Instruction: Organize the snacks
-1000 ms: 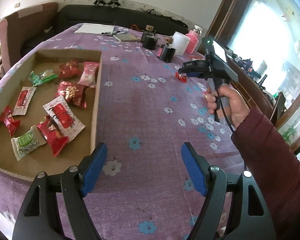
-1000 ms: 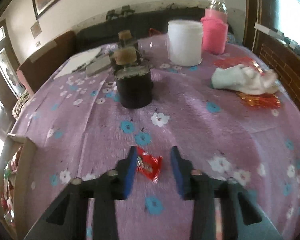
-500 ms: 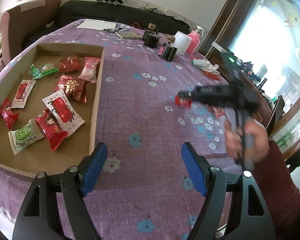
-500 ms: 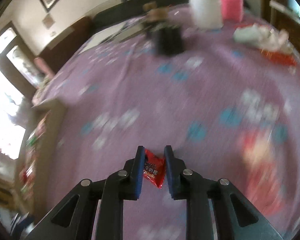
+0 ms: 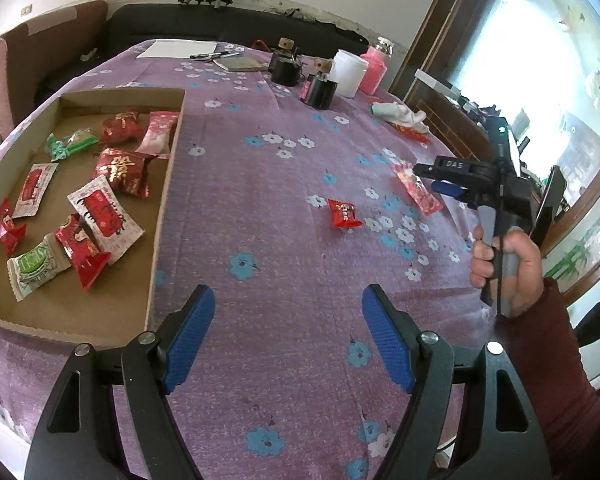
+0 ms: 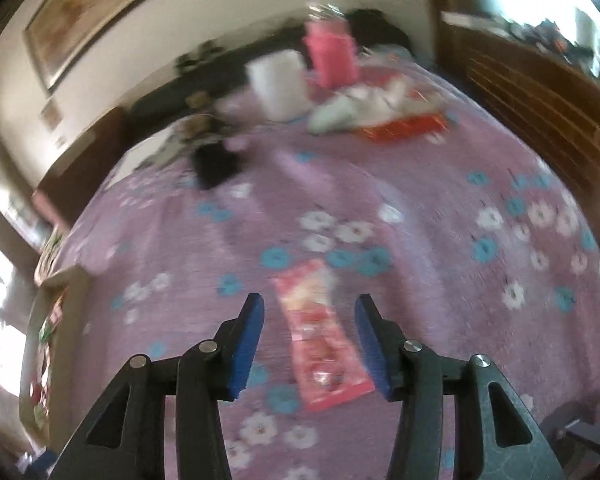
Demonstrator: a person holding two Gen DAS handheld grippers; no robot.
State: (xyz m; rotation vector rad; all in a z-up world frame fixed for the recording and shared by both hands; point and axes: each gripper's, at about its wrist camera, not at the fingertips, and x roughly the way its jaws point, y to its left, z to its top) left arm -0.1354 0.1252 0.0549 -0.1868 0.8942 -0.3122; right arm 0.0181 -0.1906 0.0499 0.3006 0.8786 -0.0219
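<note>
A shallow cardboard tray (image 5: 162,216) on the left holds several wrapped snacks, mostly red, with some green and a pink one. A small red snack packet (image 5: 343,213) lies loose on the purple flowered cloth mid-table. A long pink snack packet (image 5: 418,191) lies further right, just in front of my right gripper (image 5: 440,182). In the right wrist view that pink packet (image 6: 320,332) lies on the cloth between the open fingers of my right gripper (image 6: 310,340), which is empty. My left gripper (image 5: 288,332) is open and empty above the near cloth.
At the far side stand two dark jars (image 5: 286,66), a white tub (image 5: 350,72), a pink bottle (image 5: 374,68), a white cloth (image 5: 398,112) over red wrapping, and paper with a pen (image 5: 180,48). A sofa lies beyond; a wooden cabinet flanks the right.
My right gripper carried the small red packet toward the middle of the table, opened and left it lying on the cloth, then swung right over the pink packet. My left gripper stayed open and nearly still.
</note>
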